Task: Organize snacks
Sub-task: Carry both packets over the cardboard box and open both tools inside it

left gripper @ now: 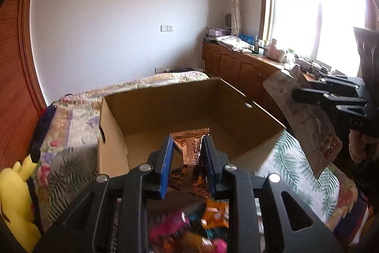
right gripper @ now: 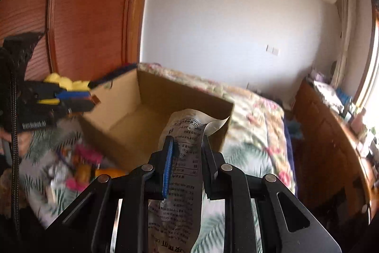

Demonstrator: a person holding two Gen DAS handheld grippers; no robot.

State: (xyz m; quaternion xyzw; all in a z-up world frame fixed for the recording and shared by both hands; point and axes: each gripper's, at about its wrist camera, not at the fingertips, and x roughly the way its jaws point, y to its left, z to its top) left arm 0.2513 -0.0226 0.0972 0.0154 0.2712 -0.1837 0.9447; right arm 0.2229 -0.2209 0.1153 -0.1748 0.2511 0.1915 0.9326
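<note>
An open cardboard box point(left gripper: 165, 108) stands on the floral bed; it also shows in the right wrist view point(right gripper: 125, 96). My left gripper point(left gripper: 188, 138) is shut on a shiny copper snack packet point(left gripper: 189, 153) held over the box's near edge. My right gripper point(right gripper: 187, 139) is shut on a silver printed pouch point(right gripper: 187, 158), held above the bed near the box's right corner. The pouch point(left gripper: 305, 115) and right gripper point(left gripper: 296, 95) show at the right of the left wrist view. The left gripper point(right gripper: 92, 101) shows at the box's left in the right wrist view.
Several loose snack packets point(right gripper: 80, 165) lie on the bed in front of the box, also visible in the left wrist view point(left gripper: 201, 222). A yellow plush toy point(left gripper: 16, 200) sits at the bed's left. A wooden cabinet point(left gripper: 239, 65) with clutter runs under the window.
</note>
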